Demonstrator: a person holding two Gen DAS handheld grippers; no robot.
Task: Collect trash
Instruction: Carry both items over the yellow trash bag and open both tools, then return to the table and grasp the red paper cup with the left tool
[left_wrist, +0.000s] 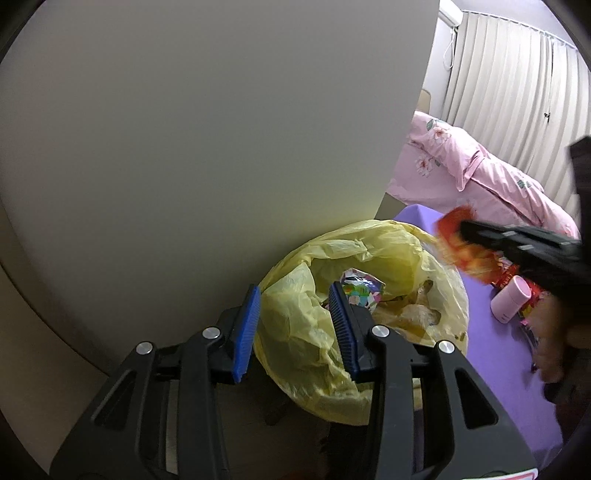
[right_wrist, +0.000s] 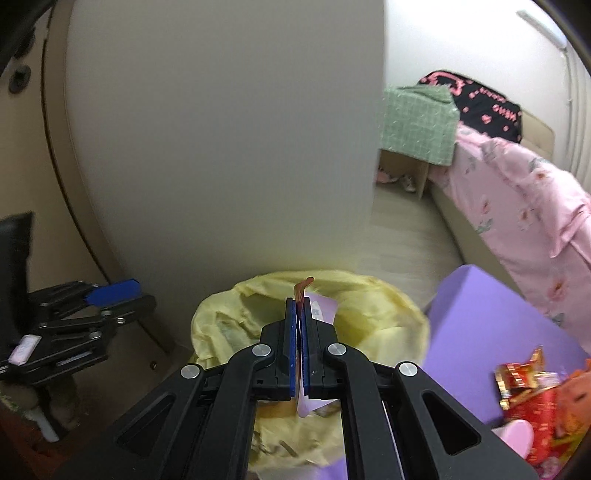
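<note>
A bin lined with a yellow bag (left_wrist: 369, 295) stands beside a purple table; it also shows in the right wrist view (right_wrist: 351, 314). Crumpled wrappers (left_wrist: 360, 291) lie inside it. My left gripper (left_wrist: 295, 328) is open, its blue pads straddling the bag's near rim. My right gripper (right_wrist: 299, 306) is shut on a red and orange snack wrapper (right_wrist: 303, 286), held above the bag's opening. In the left wrist view the right gripper (left_wrist: 465, 230) comes in from the right with the blurred wrapper (left_wrist: 456, 240).
A purple table (right_wrist: 491, 325) holds red snack wrappers (right_wrist: 524, 380) and a pink cylinder (left_wrist: 509, 299). A large white panel (left_wrist: 221, 147) stands behind the bin. A bed with pink bedding (right_wrist: 517, 206) is at the right.
</note>
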